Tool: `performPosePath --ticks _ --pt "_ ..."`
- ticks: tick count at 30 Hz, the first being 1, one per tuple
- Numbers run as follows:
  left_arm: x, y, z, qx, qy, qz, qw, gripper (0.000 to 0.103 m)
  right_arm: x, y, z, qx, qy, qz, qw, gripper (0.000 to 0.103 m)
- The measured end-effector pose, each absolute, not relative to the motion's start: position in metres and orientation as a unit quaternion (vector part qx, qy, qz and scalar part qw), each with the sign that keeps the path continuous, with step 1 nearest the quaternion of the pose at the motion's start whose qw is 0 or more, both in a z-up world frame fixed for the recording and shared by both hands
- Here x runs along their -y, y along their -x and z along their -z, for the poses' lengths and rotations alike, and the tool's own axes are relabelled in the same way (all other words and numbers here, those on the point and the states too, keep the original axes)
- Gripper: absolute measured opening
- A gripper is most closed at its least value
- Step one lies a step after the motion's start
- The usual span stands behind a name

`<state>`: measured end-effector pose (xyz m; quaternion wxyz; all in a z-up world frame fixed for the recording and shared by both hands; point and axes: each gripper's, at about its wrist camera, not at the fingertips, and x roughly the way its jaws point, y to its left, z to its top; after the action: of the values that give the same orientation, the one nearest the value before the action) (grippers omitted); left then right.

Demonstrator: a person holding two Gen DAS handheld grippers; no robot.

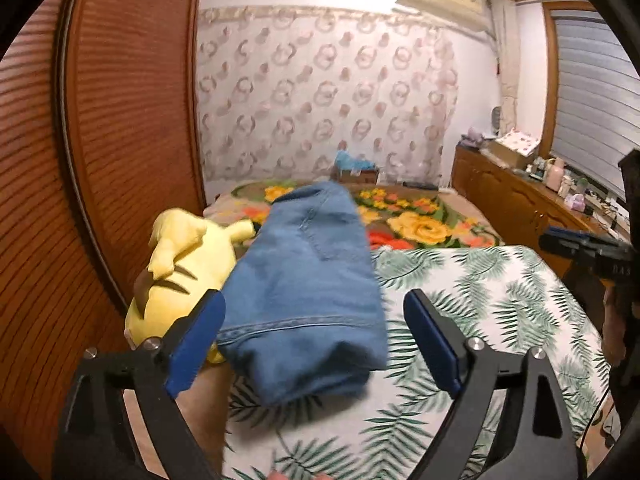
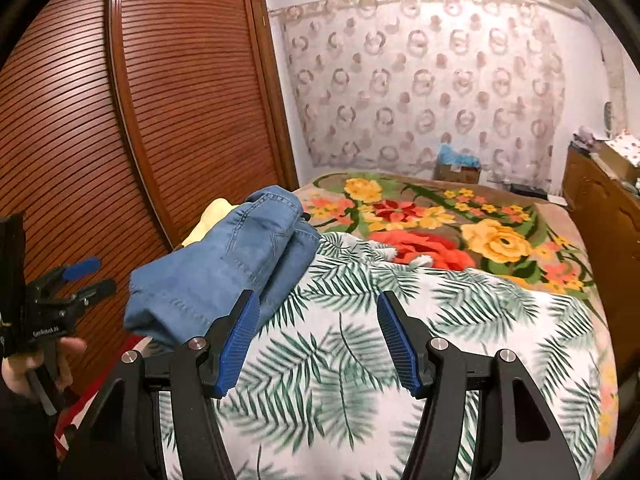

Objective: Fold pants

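The blue denim pants (image 1: 308, 280) lie folded in a thick bundle on the left side of the palm-leaf bedspread (image 1: 480, 304). My left gripper (image 1: 316, 340) is open, its blue pads on either side of the bundle's near end, not touching it. My right gripper (image 2: 318, 340) is open and empty over the leaf bedspread (image 2: 360, 360), just right of the pants (image 2: 228, 264). The left gripper also shows at the left edge of the right wrist view (image 2: 88, 276), and the right gripper at the right edge of the left wrist view (image 1: 580, 248).
A yellow plush toy (image 1: 180, 268) lies against the pants on their left. A brown slatted wardrobe (image 1: 120, 120) stands close on the left. A floral blanket (image 2: 460, 228) covers the far bed. A wooden cabinet (image 1: 516, 196) with clutter stands at the right.
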<state>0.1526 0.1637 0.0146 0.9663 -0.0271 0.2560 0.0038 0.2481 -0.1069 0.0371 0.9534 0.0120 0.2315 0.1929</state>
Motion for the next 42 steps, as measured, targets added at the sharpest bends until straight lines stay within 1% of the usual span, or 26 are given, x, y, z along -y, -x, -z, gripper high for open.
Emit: performPosePath --ticks 6,14,18,28,34,42 --pt "-0.124 -0.123 -0.036 -0.231 0.008 0.008 0.973 0.091 0.124 -0.197 -0.037 -0.207 -0.018 -0.179 0.962 0.063" --pt "-0.083 -0.091 -0.062 -0.211 0.009 0.017 0.977 0.091 0.141 -0.132 -0.044 -0.178 -0.022 -0.153 0.972 0.064" --pt "-0.070 -0.084 -0.069 -0.212 0.008 0.001 0.977 0.091 0.148 -0.099 -0.046 -0.164 -0.024 -0.133 0.977 0.064" --pt "-0.031 -0.064 -0.080 -0.201 -0.006 0.027 0.979 0.091 0.160 -0.027 -0.049 -0.128 -0.032 -0.087 0.987 0.064" --pt "-0.018 -0.054 -0.084 -0.199 -0.004 0.035 0.979 0.091 0.149 -0.011 -0.050 -0.115 -0.012 -0.055 0.992 0.064" --pt "-0.009 -0.048 -0.083 -0.199 0.000 0.032 0.979 0.091 0.132 -0.014 -0.053 -0.121 -0.016 -0.060 0.991 0.064"
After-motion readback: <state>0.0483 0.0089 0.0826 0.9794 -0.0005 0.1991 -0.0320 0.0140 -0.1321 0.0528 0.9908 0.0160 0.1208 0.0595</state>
